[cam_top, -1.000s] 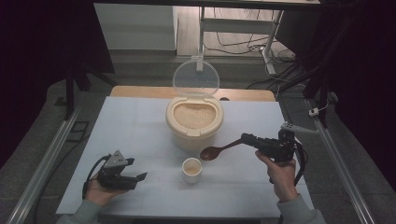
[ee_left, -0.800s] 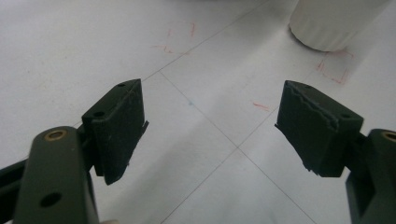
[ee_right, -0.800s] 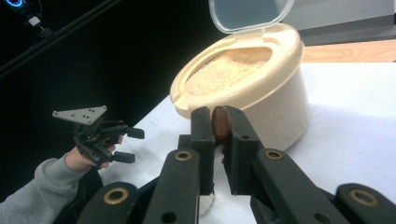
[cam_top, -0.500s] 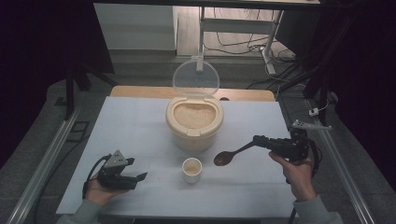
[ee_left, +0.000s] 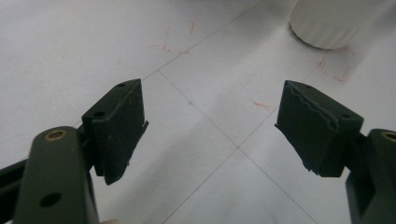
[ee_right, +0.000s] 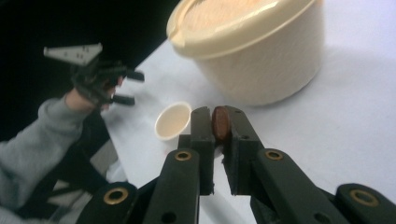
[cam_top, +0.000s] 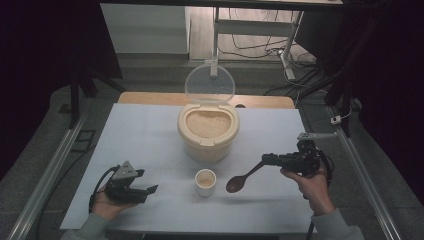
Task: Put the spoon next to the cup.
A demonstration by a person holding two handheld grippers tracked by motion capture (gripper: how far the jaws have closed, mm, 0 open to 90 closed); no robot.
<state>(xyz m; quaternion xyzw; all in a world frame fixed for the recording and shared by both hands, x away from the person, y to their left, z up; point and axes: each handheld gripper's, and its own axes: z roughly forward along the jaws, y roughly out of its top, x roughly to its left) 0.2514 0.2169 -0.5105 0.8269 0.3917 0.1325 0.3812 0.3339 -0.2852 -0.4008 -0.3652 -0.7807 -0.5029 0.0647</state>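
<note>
High view: round cream plastic rice container (cam_top: 207, 137) at table centre, clear hinged lid (cam_top: 209, 83) standing open behind it, pale grain filling it near to the rim. Just in front of the container, on the white table (cam_top: 145, 130), a small cream cup (cam_top: 205, 182), upright, apparently with something pale inside, though too small to tell.

To the right of the cup and front-right of the container, right gripper (cam_top: 267, 160) pinching the handle end of a dark brown wooden spoon (cam_top: 242, 178). Spoon's long axis slanting from the jaws down and toward the cup, bowl lowest, hanging close over the table just beside the cup, apart from it. Whether the bowl carries any grain: cannot tell.

Right gripper view: jaws pressed on the brown handle (ee_right: 220, 122), cup (ee_right: 173, 120) beyond and to the left, container wall (ee_right: 266, 70) beyond and to the right.

Front-left of the container, well apart from the cup, left gripper (cam_top: 145, 182) resting low on the table in the hand, jaws spread and empty; left gripper view confirming the wide gap, bare tabletop between the pads, cup base (ee_left: 334, 23) at the far upper right.

Likely hinge of any coming move: spoon bowl between cup and container, nearer the cup; right hand clearly the nearer one to both.
</note>
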